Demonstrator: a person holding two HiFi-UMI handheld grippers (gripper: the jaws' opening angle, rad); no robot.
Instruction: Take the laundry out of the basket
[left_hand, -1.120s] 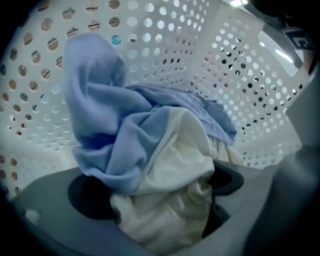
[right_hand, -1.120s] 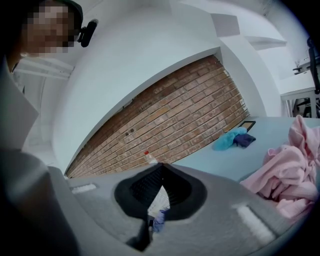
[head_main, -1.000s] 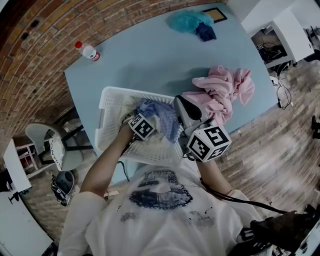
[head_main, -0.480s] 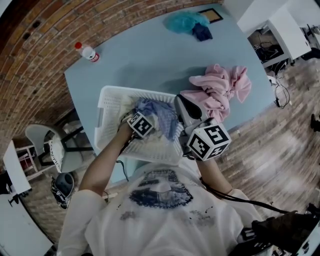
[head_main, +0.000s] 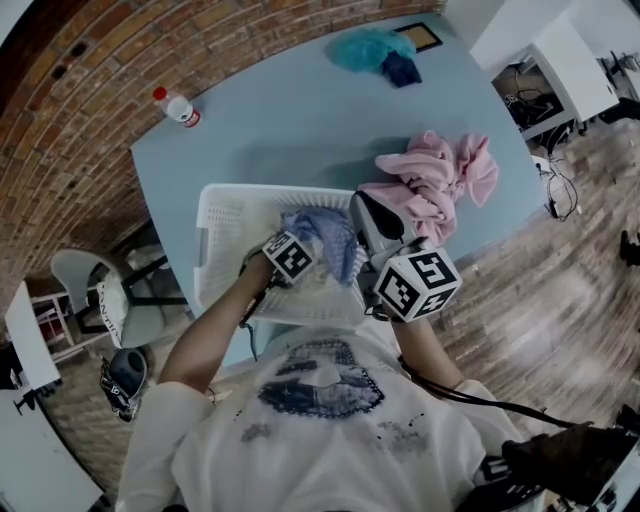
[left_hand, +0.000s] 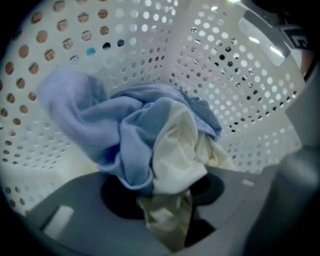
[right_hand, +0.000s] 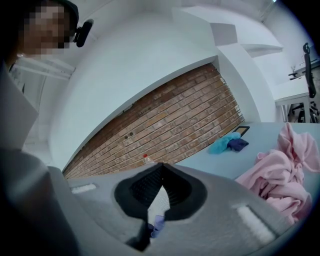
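Note:
A white perforated laundry basket (head_main: 225, 215) stands on the blue table near me. A bunch of light blue cloth (head_main: 325, 235) lies in it. My left gripper (head_main: 305, 262) points steeply down into the basket. Its jaws have just been closing, and the left gripper (left_hand: 165, 200) is now shut on the blue cloth (left_hand: 125, 120) and a cream cloth (left_hand: 175, 155) bunched together. My right gripper (head_main: 360, 205) hovers at the basket's right rim, pointing almost level. The right gripper (right_hand: 160, 167) is shut with nothing in it.
A pink garment (head_main: 440, 180) lies heaped on the table right of the basket, also in the right gripper view (right_hand: 280, 175). Teal cloth (head_main: 365, 45), a dark blue cloth (head_main: 405, 68) and a small frame (head_main: 420, 37) sit far back. A bottle (head_main: 178, 105) stands at the back left.
My left gripper has shifted slightly to the right inside the basket, up against the blue cloth. The right gripper has kept its place.

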